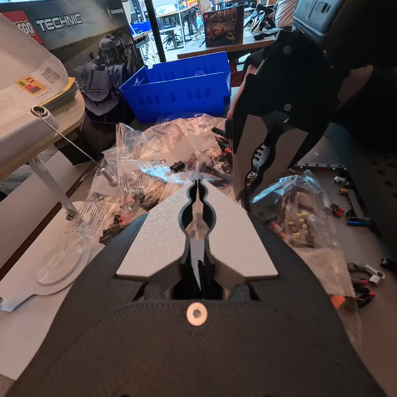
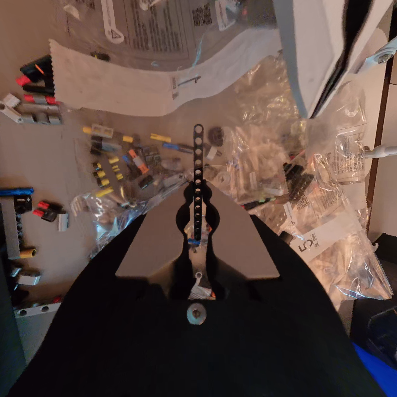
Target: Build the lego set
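My right gripper (image 2: 197,183) is shut on a long black beam with holes (image 2: 198,150), which sticks out forward past the fingertips. It hangs above an open clear bag of small yellow, blue and orange pieces (image 2: 120,163). In the left wrist view the right gripper (image 1: 246,199) points down over the bags, right of centre. My left gripper (image 1: 197,182) is shut and holds nothing, low over a pile of clear bags of pieces (image 1: 163,154). Another bag with yellow pieces (image 1: 296,217) lies to its right.
A blue bin (image 1: 182,94), a dark built model (image 1: 105,81) and the set's box (image 1: 64,28) stand at the back. An instruction booklet on a white stand (image 1: 28,86) is at the left. Loose red, grey and black parts (image 2: 38,107) and a grey frame (image 2: 10,225) lie on the table. Across from one pair of fingers to the other is roughly 9 cm.
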